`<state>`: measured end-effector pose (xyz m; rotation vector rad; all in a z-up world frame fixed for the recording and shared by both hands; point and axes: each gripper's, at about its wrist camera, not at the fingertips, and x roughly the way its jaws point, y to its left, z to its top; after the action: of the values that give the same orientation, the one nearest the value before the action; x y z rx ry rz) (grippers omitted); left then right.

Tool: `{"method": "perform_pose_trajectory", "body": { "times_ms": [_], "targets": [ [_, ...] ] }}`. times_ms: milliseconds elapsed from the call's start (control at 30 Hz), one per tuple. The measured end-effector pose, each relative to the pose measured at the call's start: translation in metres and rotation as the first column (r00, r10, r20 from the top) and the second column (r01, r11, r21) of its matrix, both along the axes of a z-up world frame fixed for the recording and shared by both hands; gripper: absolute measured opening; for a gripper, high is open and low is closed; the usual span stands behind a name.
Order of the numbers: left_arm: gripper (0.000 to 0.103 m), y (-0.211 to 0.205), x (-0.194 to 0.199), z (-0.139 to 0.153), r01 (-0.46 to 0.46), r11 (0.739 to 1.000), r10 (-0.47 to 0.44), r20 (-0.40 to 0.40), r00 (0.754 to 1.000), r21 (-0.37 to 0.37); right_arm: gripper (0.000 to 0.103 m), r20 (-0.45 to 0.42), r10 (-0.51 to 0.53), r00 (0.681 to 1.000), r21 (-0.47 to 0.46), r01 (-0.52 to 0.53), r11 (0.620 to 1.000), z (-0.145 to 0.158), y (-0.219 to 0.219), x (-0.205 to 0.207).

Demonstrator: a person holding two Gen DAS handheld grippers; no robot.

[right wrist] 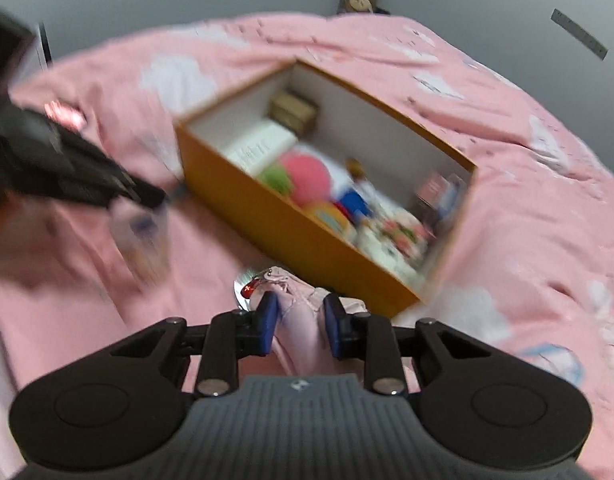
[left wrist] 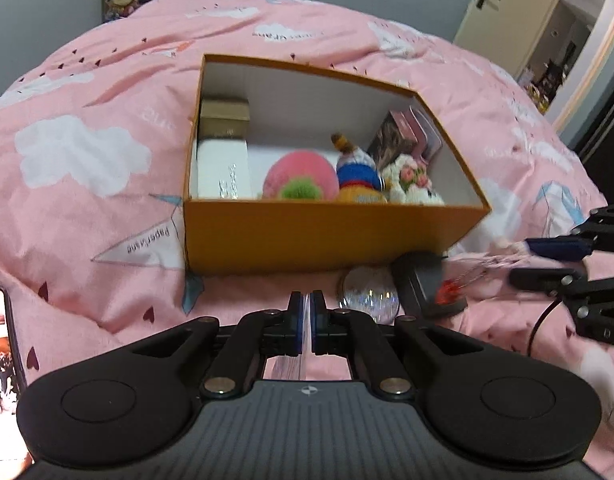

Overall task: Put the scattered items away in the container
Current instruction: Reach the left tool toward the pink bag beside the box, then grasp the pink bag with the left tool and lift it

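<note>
Nearest in the right wrist view, the right gripper [right wrist: 300, 322] is clenched on a pale pink soft item [right wrist: 297, 320], a fabric pouch or clip by the look of it, with a small red-tipped piece sticking out beyond the pads. It sits between the blue pads, just short of the box's near wall. In the left wrist view, the left gripper [left wrist: 306, 322] is pinched tight on a thin clear sheet or bag [left wrist: 303, 344]; what that is cannot be told.

Just beyond the left gripper, a glass ball [left wrist: 369, 290] and a dark grey gadget [left wrist: 425, 286] lie on the pink duvet [left wrist: 87, 128], close against the orange box [left wrist: 327, 236].

The box already holds a white case, a gold one, a pink plush and other toys.

The step in hand looks like carrying the pink item to the box. Next it likely needs lifting over the near wall and letting go above the free patch of floor in the middle.
</note>
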<state>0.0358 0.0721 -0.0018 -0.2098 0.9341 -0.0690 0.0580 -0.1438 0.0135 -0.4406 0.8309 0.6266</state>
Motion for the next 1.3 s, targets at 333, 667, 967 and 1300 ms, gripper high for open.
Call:
{"method": "perform_pose_trajectory", "body": {
  "times_ms": [333, 667, 967, 1300],
  "targets": [
    [0.003, 0.012, 0.006, -0.020, -0.059, 0.998, 0.057, -0.063, 0.996, -0.031, 0.029, -0.204, -0.056, 0.977, 0.247, 0.107, 0.963, -0.043, 0.032, 0.031],
    [0.003, 0.018, 0.001, -0.036, -0.067, 0.996, 0.060, -0.116, 0.991, -0.058, 0.047, -0.328, -0.260, 0.908, 0.193, 0.333, 0.923, -0.061, -0.025, 0.033],
    [0.009, 0.017, -0.001, -0.031, -0.038, 0.999, 0.035, -0.106, 0.994, -0.023, 0.057, -0.166, -0.207, 0.964, 0.101, 0.226, 0.969, -0.036, -0.023, 0.024],
    [0.014, 0.025, -0.005, -0.029, -0.011, 1.000, 0.009, -0.134, 0.991, -0.015, 0.056, -0.113, -0.022, 0.993, 0.027, 0.025, 0.999, -0.040, 0.027, 0.026]
  ]
}}
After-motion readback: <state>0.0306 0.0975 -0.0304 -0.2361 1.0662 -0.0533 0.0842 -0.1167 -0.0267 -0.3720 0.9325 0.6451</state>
